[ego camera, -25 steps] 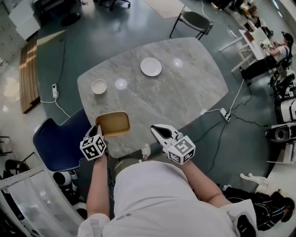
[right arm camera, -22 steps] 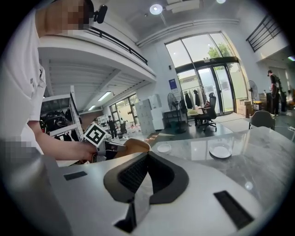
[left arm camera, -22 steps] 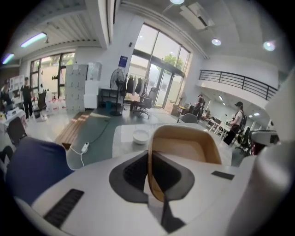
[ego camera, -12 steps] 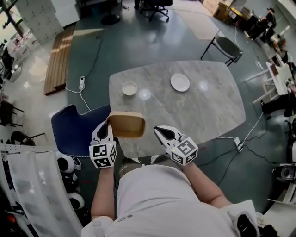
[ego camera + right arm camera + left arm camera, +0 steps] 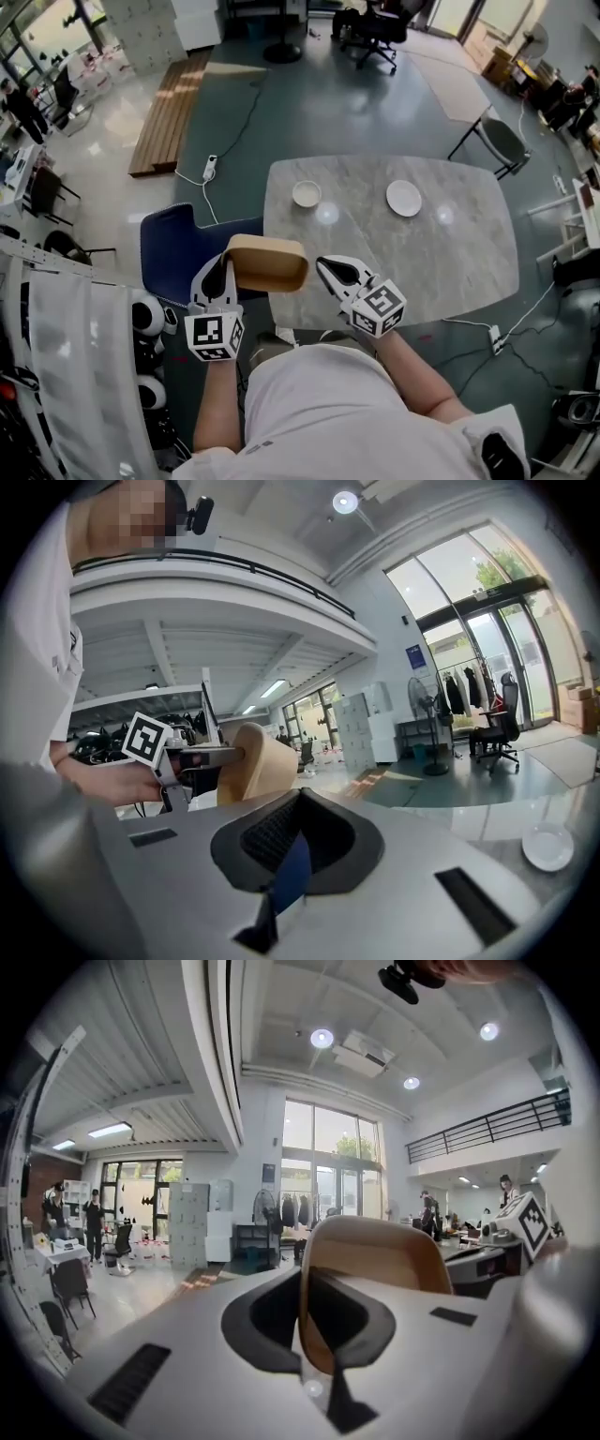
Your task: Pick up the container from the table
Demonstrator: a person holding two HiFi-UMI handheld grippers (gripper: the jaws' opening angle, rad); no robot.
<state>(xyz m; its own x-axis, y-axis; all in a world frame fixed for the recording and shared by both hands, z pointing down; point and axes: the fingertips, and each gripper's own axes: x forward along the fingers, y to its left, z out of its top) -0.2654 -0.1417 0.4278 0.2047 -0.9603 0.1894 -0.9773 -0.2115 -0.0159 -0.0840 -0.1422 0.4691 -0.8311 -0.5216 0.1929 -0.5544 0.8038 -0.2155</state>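
Note:
A tan, rounded-rectangular container hangs in the air over the near left corner of the marble table, tipped on its side. My left gripper is shut on its left rim. In the left gripper view the container's wall stands upright, with the rim pinched between the closed jaws of the left gripper. My right gripper hovers just right of the container, shut and empty, not touching it. The right gripper view shows the right gripper closed, with the container at left.
A small white bowl and a white plate sit on the far part of the table. A blue chair stands at the table's left edge. A wooden bench, floor cables and office chairs lie beyond.
The container has gone up off the table's near edge in my left gripper and tipped onto its side. My right gripper rose slightly beside it. The head view swung towards the right.

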